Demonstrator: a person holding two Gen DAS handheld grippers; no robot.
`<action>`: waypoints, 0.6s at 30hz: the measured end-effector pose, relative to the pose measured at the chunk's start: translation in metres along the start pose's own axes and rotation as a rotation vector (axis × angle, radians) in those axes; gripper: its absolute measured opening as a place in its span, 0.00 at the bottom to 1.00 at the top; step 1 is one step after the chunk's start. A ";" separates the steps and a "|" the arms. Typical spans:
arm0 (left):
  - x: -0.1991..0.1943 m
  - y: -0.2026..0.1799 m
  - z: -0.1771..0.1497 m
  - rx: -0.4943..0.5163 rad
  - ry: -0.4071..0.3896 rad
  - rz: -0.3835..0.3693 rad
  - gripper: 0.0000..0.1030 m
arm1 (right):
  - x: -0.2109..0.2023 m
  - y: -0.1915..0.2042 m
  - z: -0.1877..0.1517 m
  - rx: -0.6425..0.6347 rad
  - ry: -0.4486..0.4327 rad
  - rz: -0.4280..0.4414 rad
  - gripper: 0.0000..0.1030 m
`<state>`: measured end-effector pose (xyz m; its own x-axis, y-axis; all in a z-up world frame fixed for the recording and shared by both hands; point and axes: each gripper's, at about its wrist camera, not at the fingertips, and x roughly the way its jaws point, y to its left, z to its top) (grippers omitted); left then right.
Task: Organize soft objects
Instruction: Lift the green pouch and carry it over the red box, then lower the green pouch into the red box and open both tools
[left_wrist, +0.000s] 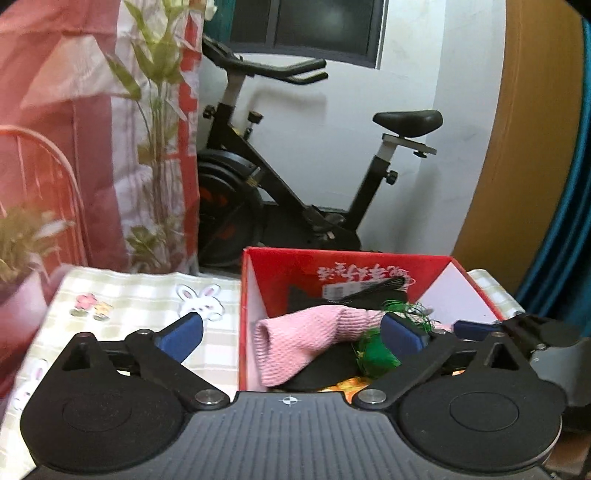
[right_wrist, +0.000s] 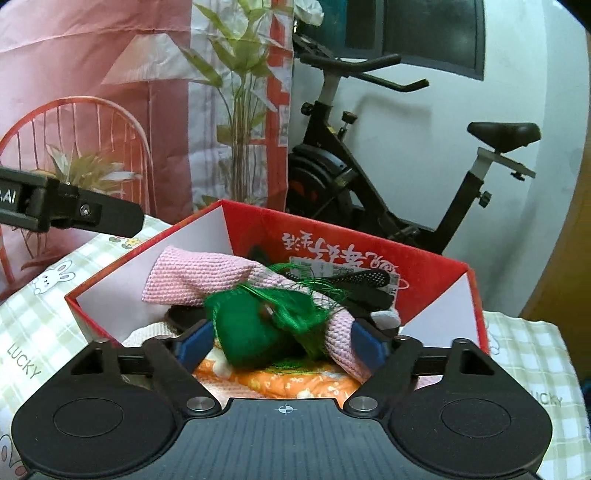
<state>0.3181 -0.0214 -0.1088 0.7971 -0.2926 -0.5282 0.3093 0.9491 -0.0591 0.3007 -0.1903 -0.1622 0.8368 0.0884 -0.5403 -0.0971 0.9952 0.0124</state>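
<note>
**Green bundle hangs over the red box, both grippers spread**

The red cardboard box (right_wrist: 436, 280) stands on a checked tablecloth with rabbit prints (left_wrist: 147, 295) and already holds several soft things: a pink knitted cloth (right_wrist: 199, 275) draped across the top, a black item (right_wrist: 365, 280) toward the back, and an orange patterned fabric (right_wrist: 295, 382) at the bottom nearest the camera.

The right gripper (right_wrist: 282, 343) sits low over the box with its jaws wide. Between its 2 blue pads lies a green fabric bundle with loose green threads (right_wrist: 255, 332); the left pad is just beside it, but I cannot tell whether either pad touches it, and the wide gap suggests it is not clamped.

The left gripper (left_wrist: 291, 332) is also wide apart, holding nothing, hovering at the box's left wall with 1 finger outside over the tablecloth.

The bundle looks light, limp and easily squashed, so it should take a firm pinch without harm. The stray threads could snag on a pad. The denser green body is the better place to grip, not the fringe.

An exercise bike (left_wrist: 295, 177) stands behind.
</note>
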 end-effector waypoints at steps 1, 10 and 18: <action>-0.003 0.000 0.001 0.000 -0.008 0.006 1.00 | -0.003 0.000 0.000 0.003 -0.003 -0.008 0.82; -0.031 -0.006 0.002 0.023 -0.041 0.132 1.00 | -0.038 -0.006 0.010 0.079 -0.047 -0.047 0.99; -0.056 -0.008 0.004 0.026 -0.037 0.101 1.00 | -0.073 -0.013 0.016 0.157 -0.086 -0.067 1.00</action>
<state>0.2734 -0.0132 -0.0753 0.8436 -0.2001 -0.4983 0.2391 0.9709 0.0148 0.2493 -0.2090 -0.1092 0.8820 0.0185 -0.4709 0.0397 0.9928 0.1134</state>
